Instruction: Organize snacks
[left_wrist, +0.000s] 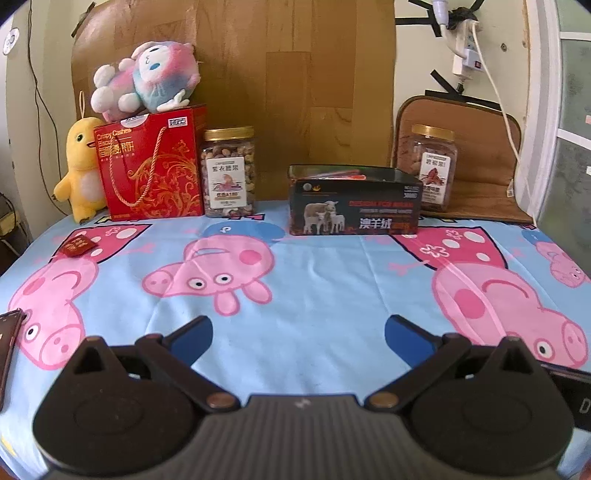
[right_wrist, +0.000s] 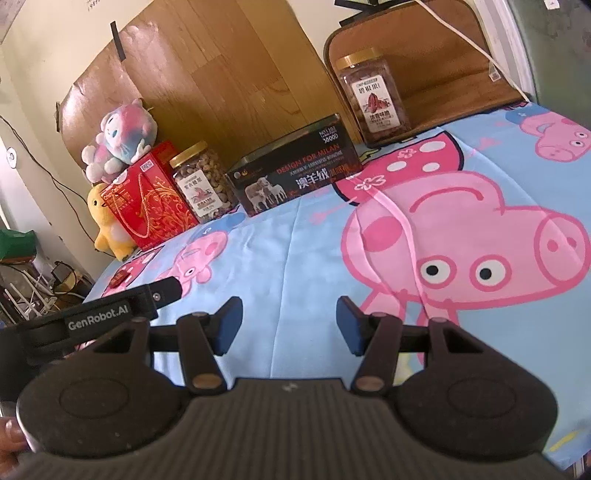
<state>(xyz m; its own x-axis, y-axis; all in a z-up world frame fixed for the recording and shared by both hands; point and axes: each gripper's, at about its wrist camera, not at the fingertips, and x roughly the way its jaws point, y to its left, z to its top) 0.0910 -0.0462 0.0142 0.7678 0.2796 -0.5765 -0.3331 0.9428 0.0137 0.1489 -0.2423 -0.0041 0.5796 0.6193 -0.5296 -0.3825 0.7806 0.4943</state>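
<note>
A black open-top box (left_wrist: 354, 206) (right_wrist: 295, 173) with a sheep picture stands at the back middle of the table and holds several snack packets. A small red snack packet (left_wrist: 78, 245) (right_wrist: 119, 279) lies on the cloth at the left. My left gripper (left_wrist: 298, 338) is open and empty above the near middle of the table; its body also shows in the right wrist view (right_wrist: 110, 314). My right gripper (right_wrist: 289, 326) is open and empty, to the right of the left one. Both are well short of the box.
A red gift box (left_wrist: 151, 166) with a pink plush (left_wrist: 147, 77) on top, a yellow duck plush (left_wrist: 81, 170) and a nut jar (left_wrist: 229, 173) stand at back left. A second jar (left_wrist: 434, 166) stands back right. A dark object (left_wrist: 9, 339) lies at the left edge.
</note>
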